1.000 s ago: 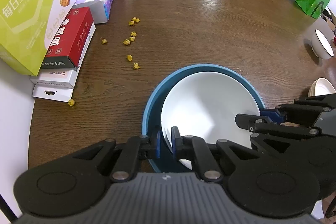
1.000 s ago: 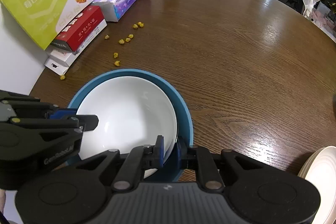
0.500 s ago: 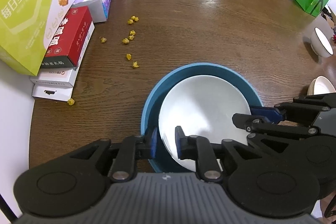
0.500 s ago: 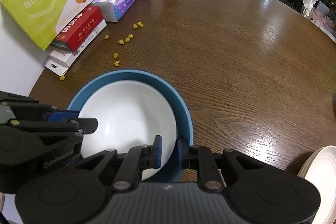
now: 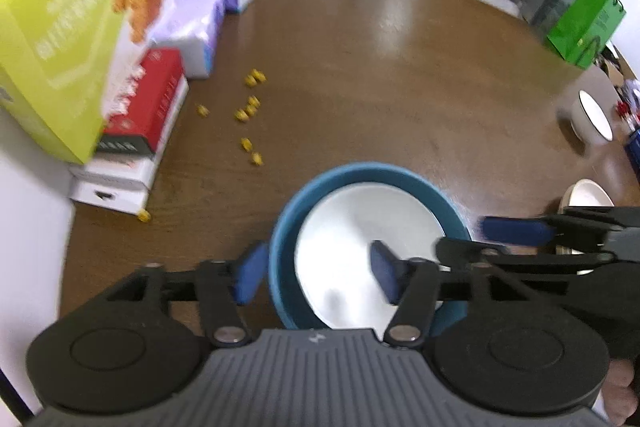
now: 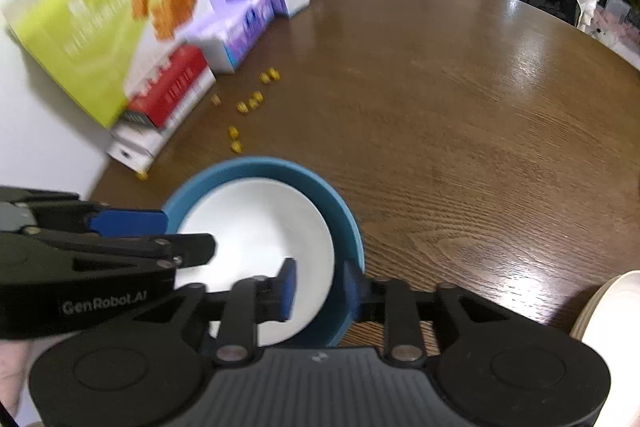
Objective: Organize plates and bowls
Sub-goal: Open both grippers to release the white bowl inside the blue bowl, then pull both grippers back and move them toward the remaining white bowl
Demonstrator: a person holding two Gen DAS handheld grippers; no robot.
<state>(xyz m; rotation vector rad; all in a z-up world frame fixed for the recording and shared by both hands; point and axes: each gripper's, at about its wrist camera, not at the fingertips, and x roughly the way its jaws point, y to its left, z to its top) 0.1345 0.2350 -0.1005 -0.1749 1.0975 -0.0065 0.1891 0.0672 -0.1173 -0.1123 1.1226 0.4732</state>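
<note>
A white dish (image 5: 360, 227) lies nested inside a blue bowl (image 5: 360, 171) on the brown table. My left gripper (image 5: 316, 277) hovers over the stack's near-left edge. Its jaws are opening, and both rims lie between its pads without being pressed. The right gripper (image 5: 480, 239) reaches in from the right. In the right wrist view the right gripper (image 6: 320, 287) straddles the near-right rims of the white dish (image 6: 256, 223) and blue bowl (image 6: 260, 165). Its jaws are opening too, with the pads off the rims. The left gripper (image 6: 168, 233) comes in from the left.
Boxes line the left edge: a yellow-green snack box (image 5: 60, 47), a red box (image 5: 148, 99) and purple tissue packs (image 5: 200, 23). Yellow crumbs (image 5: 248, 107) lie beside them. A white bowl (image 5: 592, 119), a cream plate (image 5: 586, 193) and a green bag (image 5: 584, 23) are on the right.
Both grippers were shut on the nested rims; their jaws have now spread apart and let go. Both have lifted a little, and the stack rests on the table.
</note>
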